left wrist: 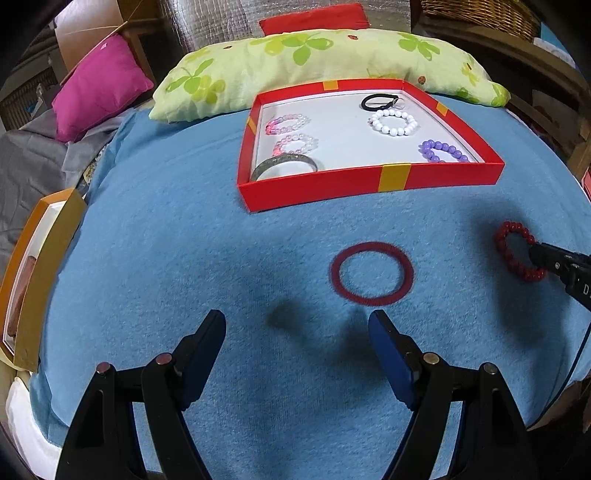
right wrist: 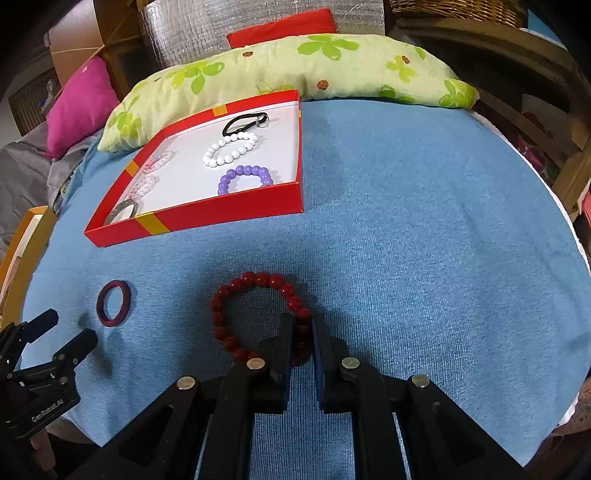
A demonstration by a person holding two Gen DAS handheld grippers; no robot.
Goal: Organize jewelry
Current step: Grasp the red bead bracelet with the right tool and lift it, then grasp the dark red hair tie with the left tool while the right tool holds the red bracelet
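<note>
A red bead bracelet [right wrist: 255, 314] lies on the blue cloth, and my right gripper [right wrist: 303, 321] is shut on its right side; the same bracelet [left wrist: 513, 251] shows at the right edge of the left wrist view. A dark red ring [left wrist: 371, 273] lies flat on the cloth just ahead of my left gripper [left wrist: 297, 325], which stands open with nothing between its fingers. The ring [right wrist: 113, 302] and the left gripper [right wrist: 70, 330] also appear at the lower left of the right wrist view. Behind them a red tray [left wrist: 369, 182] holds several bracelets and a black band.
A green clover pillow [left wrist: 314, 62] lies behind the tray, with a pink cushion [left wrist: 99, 85] to its left. An orange-rimmed box [left wrist: 37, 273] sits at the left edge of the cloth. A wicker basket [right wrist: 458, 11] stands far back right.
</note>
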